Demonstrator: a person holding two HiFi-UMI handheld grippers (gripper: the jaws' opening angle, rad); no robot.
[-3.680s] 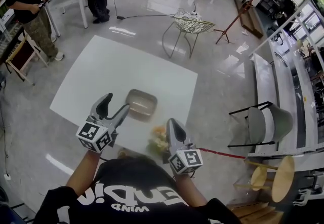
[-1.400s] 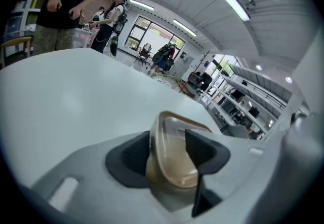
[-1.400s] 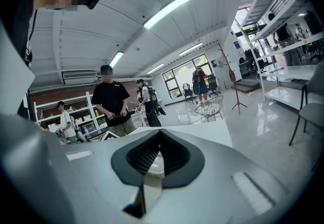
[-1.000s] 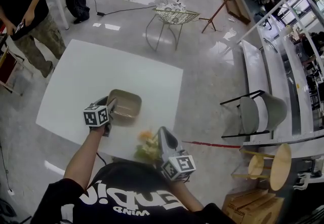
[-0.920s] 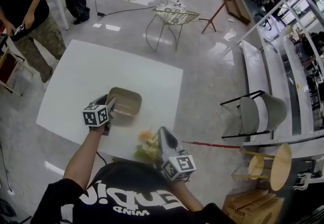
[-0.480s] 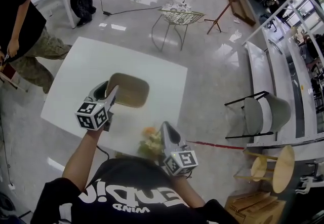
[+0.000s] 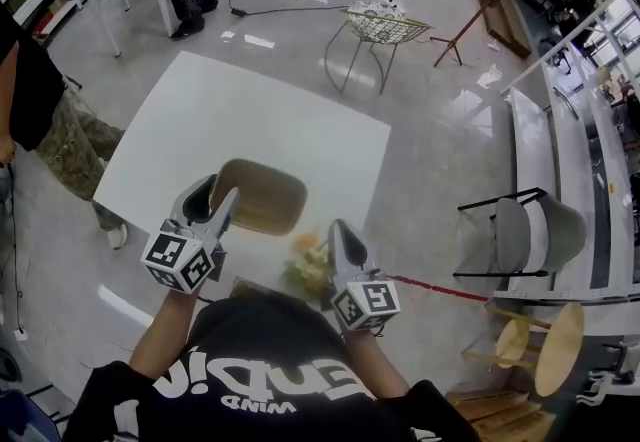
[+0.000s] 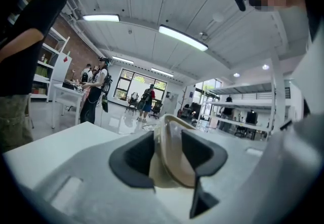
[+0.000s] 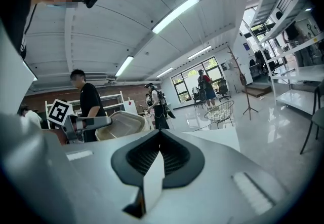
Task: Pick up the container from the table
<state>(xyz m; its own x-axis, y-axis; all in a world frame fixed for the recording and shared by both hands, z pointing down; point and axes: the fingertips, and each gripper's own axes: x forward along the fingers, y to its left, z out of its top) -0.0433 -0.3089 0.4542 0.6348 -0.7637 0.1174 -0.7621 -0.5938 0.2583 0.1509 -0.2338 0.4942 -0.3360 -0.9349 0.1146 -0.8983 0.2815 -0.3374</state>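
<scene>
The beige plastic container (image 7: 262, 196) hangs in the air above the white table (image 7: 290, 120), tilted, with my left gripper (image 7: 214, 194) shut on its near rim. In the left gripper view the thin rim (image 8: 174, 126) stands upright, pinched between the dark pads of the left gripper (image 8: 169, 161). My right gripper (image 7: 341, 231) is held near the table's front edge, shut, with nothing in it; in its own view the right gripper (image 9: 159, 159) has its jaws together. That view also shows the container (image 9: 119, 124) at the left, held by the left gripper (image 9: 86, 122).
A yellow-green bunch (image 7: 310, 265) lies at the table's front edge beside the right gripper. A person (image 7: 40, 110) stands left of the table. A wire basket stand (image 7: 385, 30) is beyond it, a grey chair (image 7: 520, 240) and wooden stools (image 7: 545, 350) at the right.
My left gripper closed on the container's rim and has lifted it off the table, up and toward me. The right gripper has stayed where it was.
</scene>
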